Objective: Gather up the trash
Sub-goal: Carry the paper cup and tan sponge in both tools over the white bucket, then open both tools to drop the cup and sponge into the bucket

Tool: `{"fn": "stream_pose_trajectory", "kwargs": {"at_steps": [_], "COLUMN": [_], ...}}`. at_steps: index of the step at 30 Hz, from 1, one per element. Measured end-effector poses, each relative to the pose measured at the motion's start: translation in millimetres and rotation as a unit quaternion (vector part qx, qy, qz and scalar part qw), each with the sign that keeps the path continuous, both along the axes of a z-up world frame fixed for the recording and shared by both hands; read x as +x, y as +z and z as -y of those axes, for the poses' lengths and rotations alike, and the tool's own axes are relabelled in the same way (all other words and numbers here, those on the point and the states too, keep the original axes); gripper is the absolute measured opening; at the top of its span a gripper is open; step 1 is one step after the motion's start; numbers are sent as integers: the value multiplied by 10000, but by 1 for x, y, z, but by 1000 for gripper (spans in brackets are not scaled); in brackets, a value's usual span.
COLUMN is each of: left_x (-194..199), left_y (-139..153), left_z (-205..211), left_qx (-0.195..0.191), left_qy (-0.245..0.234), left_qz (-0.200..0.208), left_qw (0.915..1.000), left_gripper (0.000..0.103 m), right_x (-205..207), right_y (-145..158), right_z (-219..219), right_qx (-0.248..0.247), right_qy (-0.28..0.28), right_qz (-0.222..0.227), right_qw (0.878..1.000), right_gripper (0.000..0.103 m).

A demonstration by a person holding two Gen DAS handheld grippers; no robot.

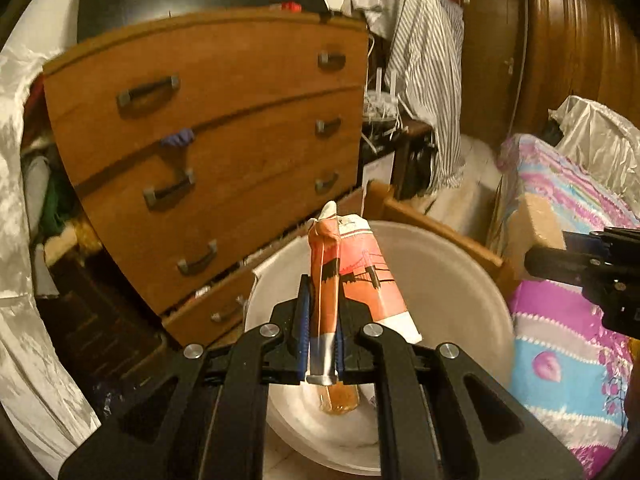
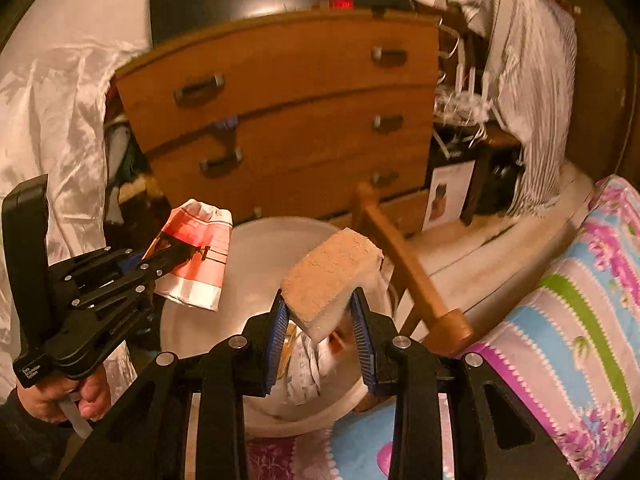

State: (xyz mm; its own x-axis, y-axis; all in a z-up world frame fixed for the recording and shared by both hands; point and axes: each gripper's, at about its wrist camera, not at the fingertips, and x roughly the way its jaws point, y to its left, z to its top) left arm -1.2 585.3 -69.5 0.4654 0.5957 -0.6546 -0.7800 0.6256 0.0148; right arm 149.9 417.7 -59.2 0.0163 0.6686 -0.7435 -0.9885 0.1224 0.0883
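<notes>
My left gripper [image 1: 323, 312] is shut on an orange and white paper wrapper [image 1: 360, 272] and holds it over the white bucket [image 1: 460, 276]. The same gripper [image 2: 160, 258] and wrapper [image 2: 196, 256] show at the left of the right wrist view. My right gripper [image 2: 320, 320] is shut on a tan sponge block [image 2: 332, 276] and holds it above the bucket [image 2: 264, 240]. Crumpled paper [image 2: 308, 364] lies inside the bucket under the sponge. The right gripper [image 1: 600, 272] and the sponge [image 1: 536, 232] also show at the right edge of the left wrist view.
A wooden chest of drawers [image 1: 224, 140] stands close behind the bucket. A bed with a colourful cover [image 2: 568, 312] is on the right, with a wooden bedpost [image 2: 404, 268] next to the bucket. White plastic sheeting [image 1: 16, 200] hangs on the left. A striped shirt [image 1: 424, 80] hangs behind.
</notes>
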Motion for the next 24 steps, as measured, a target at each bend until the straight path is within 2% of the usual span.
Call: {"fn": "stream_pose_trajectory", "kwargs": {"at_steps": [6,22,24], "left_x": [3,5,6], "left_y": [-20,-26,-27], "left_z": [-15,-23,-24], "left_qx": [-212,-241,-233], "left_qy": [-9,6,44], "left_qz": [-140,-196,-252], "left_qw": [9997,9995,9994], "left_gripper": [9,10,12], "right_x": [-5,5,5], "right_y": [-28,-32,-32], "right_z": [-21,-13,-14], "right_qx": [-206,-210,-203], "right_qy": [68,73,95], "right_qz": [-62,-105,-137], "right_qw": [9997,9997,9997], "right_gripper": [33,35,41]}}
